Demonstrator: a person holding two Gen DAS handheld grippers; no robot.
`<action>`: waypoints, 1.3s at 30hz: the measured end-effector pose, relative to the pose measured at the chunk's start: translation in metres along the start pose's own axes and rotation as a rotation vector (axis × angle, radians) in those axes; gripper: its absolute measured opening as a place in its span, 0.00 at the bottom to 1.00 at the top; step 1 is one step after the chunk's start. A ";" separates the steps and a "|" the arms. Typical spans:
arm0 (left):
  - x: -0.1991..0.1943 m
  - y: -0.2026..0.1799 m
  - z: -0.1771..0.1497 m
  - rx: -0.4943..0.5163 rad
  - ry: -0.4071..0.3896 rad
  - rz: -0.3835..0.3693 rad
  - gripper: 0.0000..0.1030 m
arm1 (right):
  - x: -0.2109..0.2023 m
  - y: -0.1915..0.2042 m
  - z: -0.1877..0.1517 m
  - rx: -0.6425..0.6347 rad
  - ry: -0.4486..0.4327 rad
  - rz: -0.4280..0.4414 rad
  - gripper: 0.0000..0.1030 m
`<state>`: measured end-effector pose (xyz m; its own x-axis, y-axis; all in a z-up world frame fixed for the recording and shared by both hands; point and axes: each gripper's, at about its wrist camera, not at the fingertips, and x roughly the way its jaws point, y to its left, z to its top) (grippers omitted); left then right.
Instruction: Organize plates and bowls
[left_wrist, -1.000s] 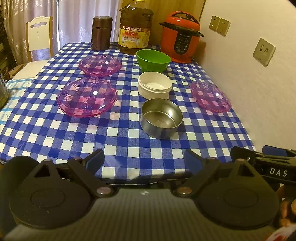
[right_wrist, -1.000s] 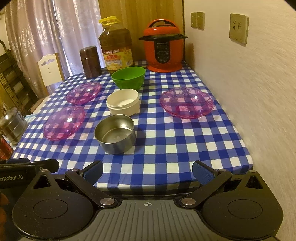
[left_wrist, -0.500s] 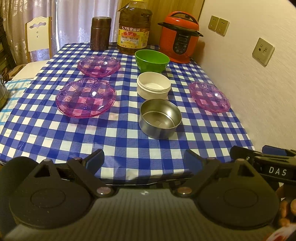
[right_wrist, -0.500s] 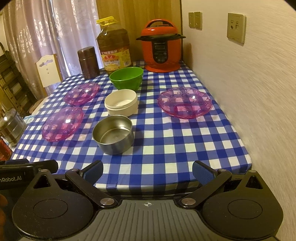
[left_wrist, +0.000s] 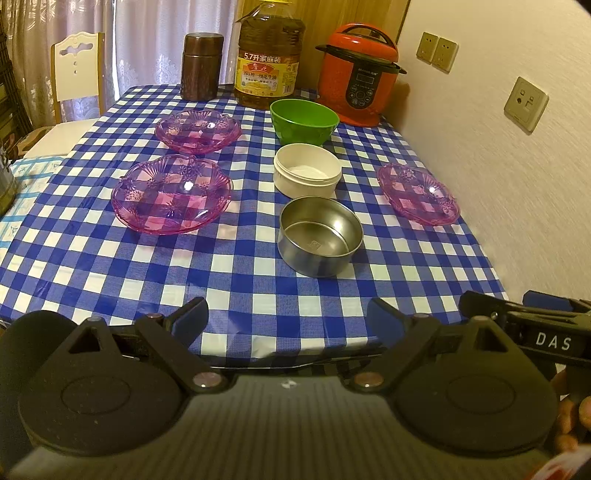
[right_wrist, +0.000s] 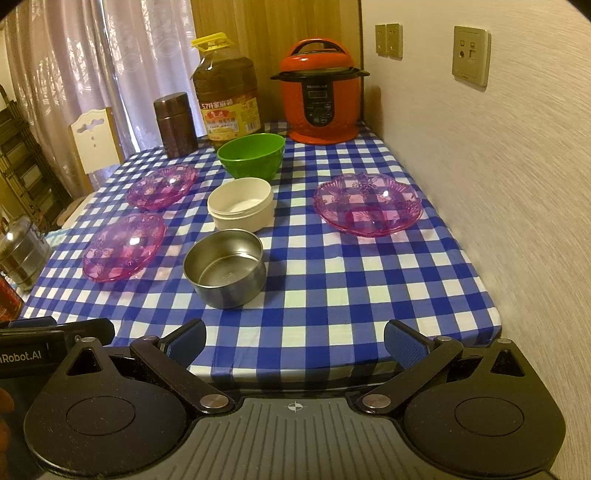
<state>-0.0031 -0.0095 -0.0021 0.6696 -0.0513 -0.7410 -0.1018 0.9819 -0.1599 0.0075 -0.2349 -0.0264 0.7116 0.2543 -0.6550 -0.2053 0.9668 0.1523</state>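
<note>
since the pink plates (left_wrist: 171, 194) look like thin, brittle, slick plastic, you should pinch one by its scalloped rim. your left gripper (left_wrist: 288, 319) and right gripper (right_wrist: 294, 341) both gape wide, holding nothing, at the table's near edge, well short of the steel bowl (right_wrist: 224, 272) ahead.

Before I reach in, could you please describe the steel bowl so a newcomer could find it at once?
Start at the red cooker by the wall. A row of three bowls runs toward you: green bowl, white bowl, then the steel bowl. It is the nearest, and the only shiny metal one.
</note>
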 end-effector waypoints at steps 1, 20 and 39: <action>0.000 0.000 0.000 0.001 0.000 0.001 0.89 | 0.000 0.000 0.000 0.000 0.000 0.000 0.99; 0.000 0.000 -0.001 -0.001 0.001 0.000 0.89 | 0.000 -0.001 0.000 0.000 0.000 0.000 0.99; 0.000 0.001 0.000 -0.006 0.000 -0.003 0.89 | -0.001 -0.004 0.002 0.012 -0.004 0.002 0.99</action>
<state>-0.0034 -0.0090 -0.0024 0.6699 -0.0546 -0.7405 -0.1037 0.9806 -0.1661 0.0083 -0.2390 -0.0248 0.7137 0.2562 -0.6519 -0.1989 0.9665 0.1622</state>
